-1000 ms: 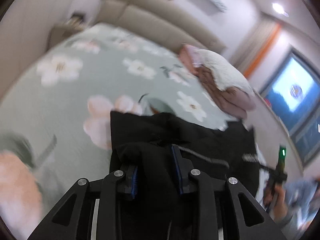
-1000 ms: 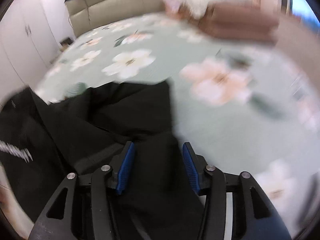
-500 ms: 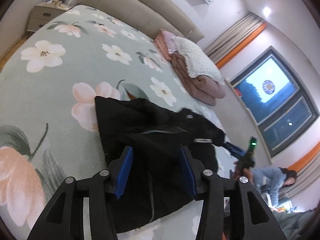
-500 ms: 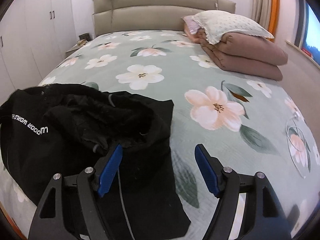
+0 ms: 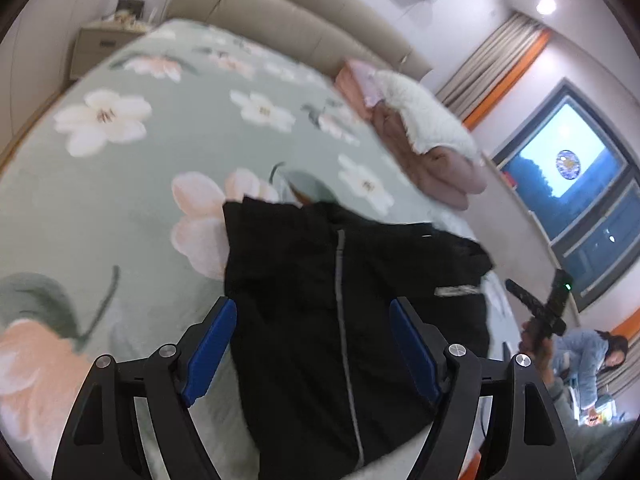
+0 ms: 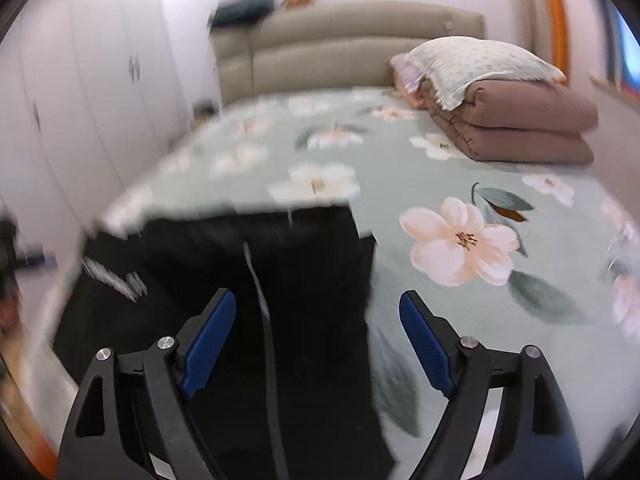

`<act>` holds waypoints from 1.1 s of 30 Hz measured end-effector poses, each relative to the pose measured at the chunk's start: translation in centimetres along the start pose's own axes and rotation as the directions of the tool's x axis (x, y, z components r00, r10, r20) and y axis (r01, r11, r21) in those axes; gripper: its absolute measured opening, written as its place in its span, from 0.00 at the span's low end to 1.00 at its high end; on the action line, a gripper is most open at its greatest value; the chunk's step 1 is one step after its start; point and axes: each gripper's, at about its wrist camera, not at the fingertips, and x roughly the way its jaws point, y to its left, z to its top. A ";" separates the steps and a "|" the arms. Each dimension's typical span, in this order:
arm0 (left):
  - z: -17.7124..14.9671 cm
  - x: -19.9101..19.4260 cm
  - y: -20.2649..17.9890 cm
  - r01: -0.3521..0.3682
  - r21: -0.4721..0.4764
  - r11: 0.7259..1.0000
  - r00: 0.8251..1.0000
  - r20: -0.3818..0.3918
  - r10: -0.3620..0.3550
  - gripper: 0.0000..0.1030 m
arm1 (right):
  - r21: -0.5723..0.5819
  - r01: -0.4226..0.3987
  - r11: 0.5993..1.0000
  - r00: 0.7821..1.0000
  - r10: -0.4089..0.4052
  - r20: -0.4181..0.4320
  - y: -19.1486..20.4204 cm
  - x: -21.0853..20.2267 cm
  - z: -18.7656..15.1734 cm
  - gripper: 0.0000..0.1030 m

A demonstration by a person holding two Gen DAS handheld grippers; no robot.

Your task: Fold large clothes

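Over on the left side, the left claw [image 5: 312,344] is hanging above the near edge of the bed [image 5: 120,184], its blue pads spread wide after just opening, with the black jacket [image 5: 344,288] lying beneath and between them but not pinched. The jacket is sitting crumpled on the floral bedspread, its pale zipper line [image 5: 340,280] running away from the claw and one part trailing toward the bed's far edge. Moving right, the right claw [image 6: 316,328] is likewise standing wide, its jaws having just opened, hovering over the jacket's right portion with nothing gripped. From here, I would worry that the slack cloth is bunching in layers, so either claw closing now might be catching several folds at once, or the zipper, and dragging the whole heap crooked.
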 end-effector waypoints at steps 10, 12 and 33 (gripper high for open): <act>1.3 8.4 5.0 0.177 -0.204 0.963 0.973 -0.111 -0.202 0.77 | 0.000 -0.096 0.995 0.983 0.094 -0.157 0.1 12.3 4.1 0.68; 1.2 8.3 4.5 0.161 -0.175 0.971 0.983 -0.059 -0.174 0.61 | 0.014 -0.105 0.994 0.985 0.105 -0.138 0.1 12.5 4.0 0.18; 1.1 10.3 6.5 0.087 -0.223 0.971 0.991 -0.084 -0.108 0.61 | 0.138 -0.178 0.974 0.962 0.202 -0.183 -1.6 13.8 2.5 0.67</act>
